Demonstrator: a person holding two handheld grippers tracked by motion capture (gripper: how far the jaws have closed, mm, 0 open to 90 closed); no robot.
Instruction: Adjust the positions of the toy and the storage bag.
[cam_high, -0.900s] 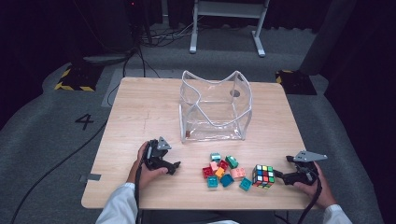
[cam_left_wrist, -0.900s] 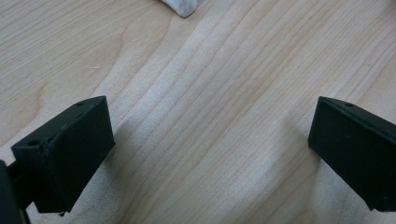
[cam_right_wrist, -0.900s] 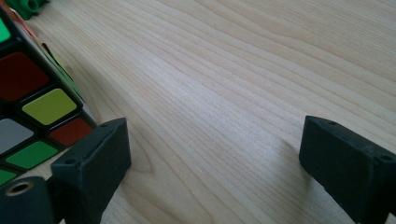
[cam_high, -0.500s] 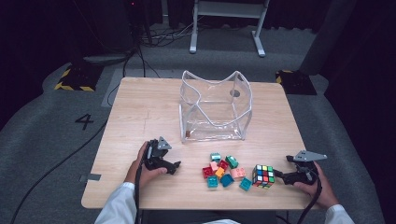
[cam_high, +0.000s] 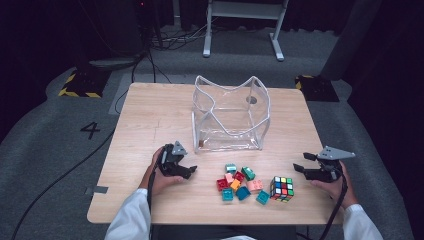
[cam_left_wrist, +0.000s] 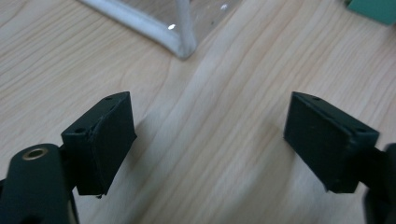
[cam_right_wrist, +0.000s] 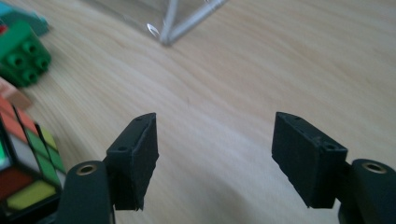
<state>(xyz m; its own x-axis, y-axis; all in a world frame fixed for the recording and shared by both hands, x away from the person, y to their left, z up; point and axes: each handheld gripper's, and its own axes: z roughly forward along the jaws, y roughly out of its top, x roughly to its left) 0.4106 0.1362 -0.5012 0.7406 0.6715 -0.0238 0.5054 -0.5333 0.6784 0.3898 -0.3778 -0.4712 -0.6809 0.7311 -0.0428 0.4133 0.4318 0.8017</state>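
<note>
Two grippers, both empty, jaws apart.
Left gripper (cam_high: 186, 169) near bricks (cam_high: 239, 182); right gripper (cam_high: 306, 167) beside scrambled multicolour cube (cam_high: 282, 188).

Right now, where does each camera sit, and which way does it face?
High view: above the person's side, looking forward and down at the table; both forearms, left gripper, right gripper.
Left gripper view: on the left gripper, facing the clear bag; open jaws.
Right gripper view: on the right gripper, beside the Rubik's cube; open jaws.
All views share the bag.
</note>
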